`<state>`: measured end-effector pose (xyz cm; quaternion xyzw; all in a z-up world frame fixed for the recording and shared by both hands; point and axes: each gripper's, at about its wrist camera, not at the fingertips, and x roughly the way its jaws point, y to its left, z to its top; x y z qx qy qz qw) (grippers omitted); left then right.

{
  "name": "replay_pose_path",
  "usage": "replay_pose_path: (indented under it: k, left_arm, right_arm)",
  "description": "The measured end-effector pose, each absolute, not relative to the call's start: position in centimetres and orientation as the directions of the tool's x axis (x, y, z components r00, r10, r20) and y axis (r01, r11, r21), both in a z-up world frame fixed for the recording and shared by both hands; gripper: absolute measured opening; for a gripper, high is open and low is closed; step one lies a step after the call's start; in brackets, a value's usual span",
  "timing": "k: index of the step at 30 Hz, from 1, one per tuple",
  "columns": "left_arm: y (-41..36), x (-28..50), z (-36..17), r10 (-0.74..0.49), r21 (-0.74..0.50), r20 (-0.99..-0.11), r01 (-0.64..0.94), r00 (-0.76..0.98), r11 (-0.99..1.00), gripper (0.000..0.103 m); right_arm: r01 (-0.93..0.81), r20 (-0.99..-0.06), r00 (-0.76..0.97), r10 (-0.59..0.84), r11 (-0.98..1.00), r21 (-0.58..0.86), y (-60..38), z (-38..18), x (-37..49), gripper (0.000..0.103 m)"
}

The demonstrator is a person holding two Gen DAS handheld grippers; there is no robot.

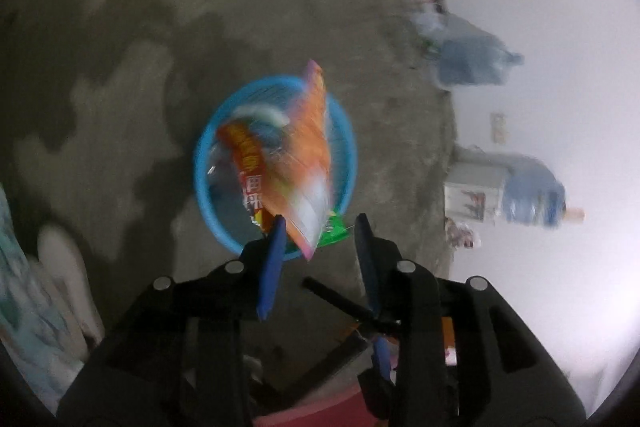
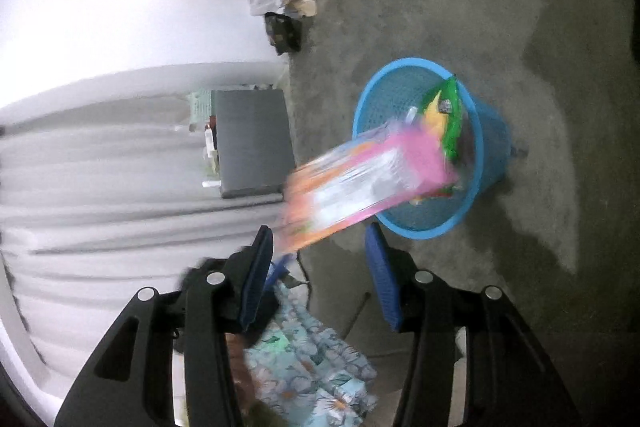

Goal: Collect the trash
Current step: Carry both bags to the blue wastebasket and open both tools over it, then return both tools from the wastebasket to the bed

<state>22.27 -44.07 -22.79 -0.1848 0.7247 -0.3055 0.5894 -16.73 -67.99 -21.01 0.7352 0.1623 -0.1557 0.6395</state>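
We see both tongs, left [image 1: 320,223] and right [image 2: 320,231], spread apart; blurred wrapper [image 1: 304,163] over blue basket [image 1: 200,163].

The orange-pink wrapper [image 1: 298,163] is smeared by motion blur, its print unreadable, and it hides much of the blue basket [image 1: 208,183]; clutter at upper right stays indistinct.

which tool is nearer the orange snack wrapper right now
Left. The left tool has the orange snack wrapper beside its fingertip; the right tool sits just below it, slightly apart.
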Motion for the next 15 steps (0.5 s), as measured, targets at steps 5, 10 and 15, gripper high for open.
replay_pose_path:
  k: [5, 10, 15]
  left_arm:
    - [-42.2, 22.1, -22.4, -0.625, -0.653, -0.751, 0.095, -0.212, 0.752, 0.042]
    - [-40.5, 22.1, -18.1, -0.664, -0.683, -0.73, 0.164, -0.159, 0.712, 0.047]
    - [-37.0, 21.4, -11.6, -0.704, -0.706, -0.7, 0.257, -0.117, 0.659, 0.049]
  right_arm:
    - [0.417, -0.418, 0.908, 0.019, -0.127, 0.9, -68.0, -20.4, -17.0, 0.048]
    - [0.43, -0.428, 0.903, 0.04, -0.092, 0.898, -67.4, -19.8, -16.3, 0.047]
    - [0.465, -0.463, 0.884, 0.058, -0.025, 0.885, -67.0, -18.8, -15.3, 0.047]
